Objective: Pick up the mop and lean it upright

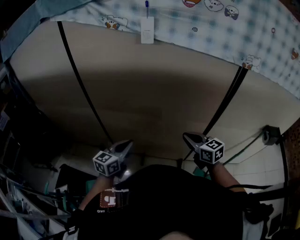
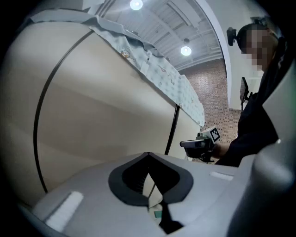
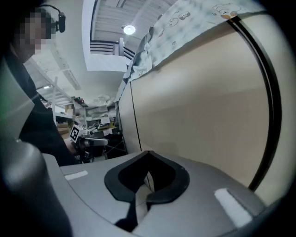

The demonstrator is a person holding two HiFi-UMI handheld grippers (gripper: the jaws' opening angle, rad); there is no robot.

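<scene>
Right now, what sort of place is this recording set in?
Probably an indoor workshop or lab: a beige partition panel with a patterned cloth draped over its top, a brick wall beyond it, and cluttered shelves off to one side under round ceiling lights.

The left claw (image 1: 125, 145) and right claw (image 1: 188, 137) are pale grey shells, each carrying a black-and-white marker cube. The person wears a black top (image 1: 173, 201).

My head view is dim, a soft shadow band crossing the flat beige wall panel (image 1: 140, 89), while round white ceiling lamps (image 2: 136, 4) brighten both gripper views, fisheye-bent and black-cornered.
</scene>
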